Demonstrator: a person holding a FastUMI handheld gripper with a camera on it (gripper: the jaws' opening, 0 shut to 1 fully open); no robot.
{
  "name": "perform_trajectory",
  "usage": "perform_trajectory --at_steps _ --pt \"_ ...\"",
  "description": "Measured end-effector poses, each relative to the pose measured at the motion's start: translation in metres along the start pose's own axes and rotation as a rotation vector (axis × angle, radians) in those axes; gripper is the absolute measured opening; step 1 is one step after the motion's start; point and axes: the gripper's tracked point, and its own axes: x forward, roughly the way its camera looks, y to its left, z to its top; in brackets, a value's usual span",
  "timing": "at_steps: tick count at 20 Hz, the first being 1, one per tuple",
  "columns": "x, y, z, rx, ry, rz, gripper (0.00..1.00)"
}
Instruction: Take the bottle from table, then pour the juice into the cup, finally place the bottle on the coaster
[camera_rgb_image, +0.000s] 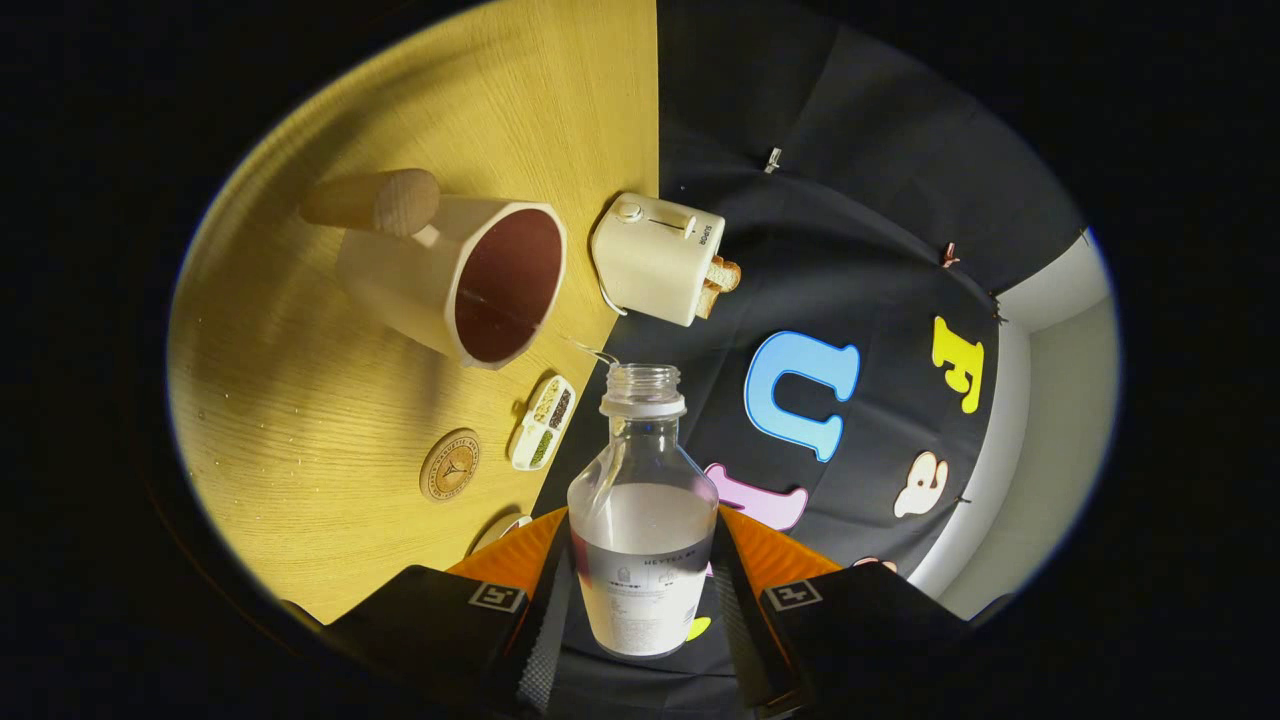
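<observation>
The gripper (642, 590) is rolled onto its side, so the worktop (300, 400) stands as an upright plane off to one side of it. Its two fingers (545, 610) reach forward and are closed part-way, one pressing on each flank of the bottle (640, 520). The bottle sits gripped between them at its lower body, with its open neck pointing straight ahead beyond the fingertips. Each finger carries a square marker near its base.

I see the bottle (641, 520) pinched between my gripper's (640, 590) fingers. Beyond it the cup (455, 280) stands beside the toaster (655, 257). The coaster (450, 465) lies next to a compartment tray (543, 423).
</observation>
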Motion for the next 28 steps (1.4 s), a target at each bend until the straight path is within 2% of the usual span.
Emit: perform_trajectory --at_steps 28 --pt "0.0078 0.0088 0.0 -0.093 -0.015 0.019 0.71"
